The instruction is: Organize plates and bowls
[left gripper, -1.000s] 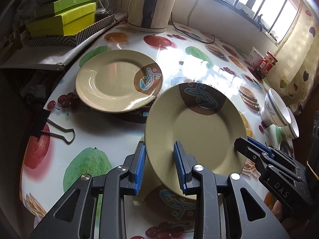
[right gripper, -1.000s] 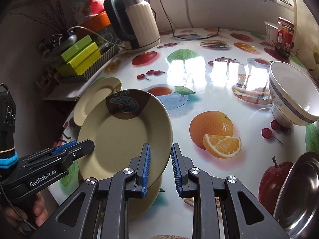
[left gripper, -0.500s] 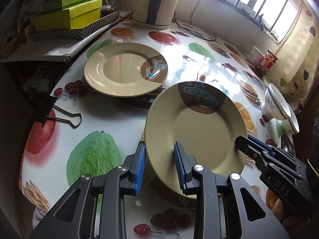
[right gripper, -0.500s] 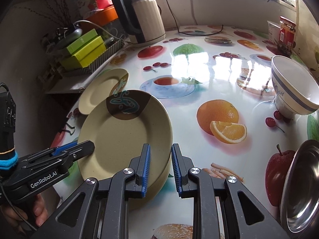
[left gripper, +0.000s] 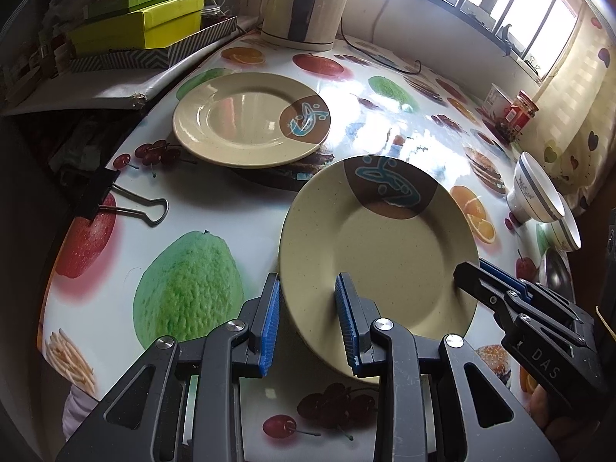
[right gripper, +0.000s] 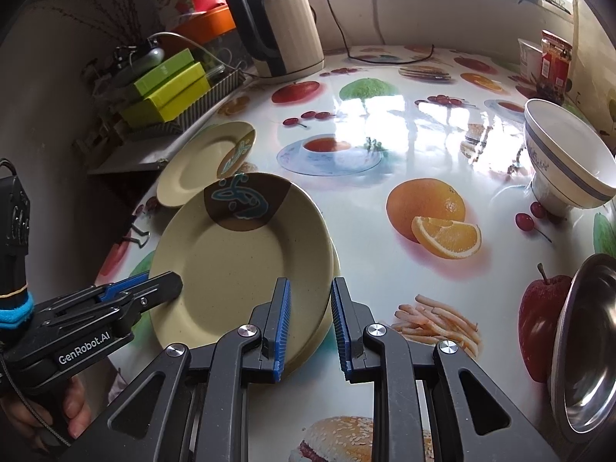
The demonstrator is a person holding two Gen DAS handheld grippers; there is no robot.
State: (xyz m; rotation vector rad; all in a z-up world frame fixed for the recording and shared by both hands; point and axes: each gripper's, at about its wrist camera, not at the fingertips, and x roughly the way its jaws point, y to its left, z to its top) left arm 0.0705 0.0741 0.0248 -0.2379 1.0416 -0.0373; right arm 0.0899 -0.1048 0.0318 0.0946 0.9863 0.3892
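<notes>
A cream plate with a brown and teal patch point(left gripper: 385, 254) point(right gripper: 238, 261) hangs tilted just above the fruit-print table. My left gripper point(left gripper: 308, 319) is shut on its left rim, and its tips also show in the right wrist view point(right gripper: 154, 288). On the opposite rim my right gripper point(right gripper: 308, 323) is shut as well. A second rim shows right under the held plate point(right gripper: 334, 265); I cannot tell whether it is gripped too. A matching plate point(left gripper: 246, 119) point(right gripper: 196, 161) lies flat farther back on the left. Two white bowls with blue bands point(left gripper: 535, 192) point(right gripper: 566, 154) stand at the right.
A steel bowl point(right gripper: 589, 346) sits at the near right edge. A kettle point(left gripper: 304, 4) with its cord stands at the back. Green boxes point(left gripper: 146, 27) are stacked on a shelf to the left, a binder clip point(left gripper: 115, 200) grips the left table edge, and a red jar point(right gripper: 554, 61) stands far right.
The table pattern has slid up in both views, so the plate and both grippers have drawn back a little toward the near edge. Both grips are unchanged.
</notes>
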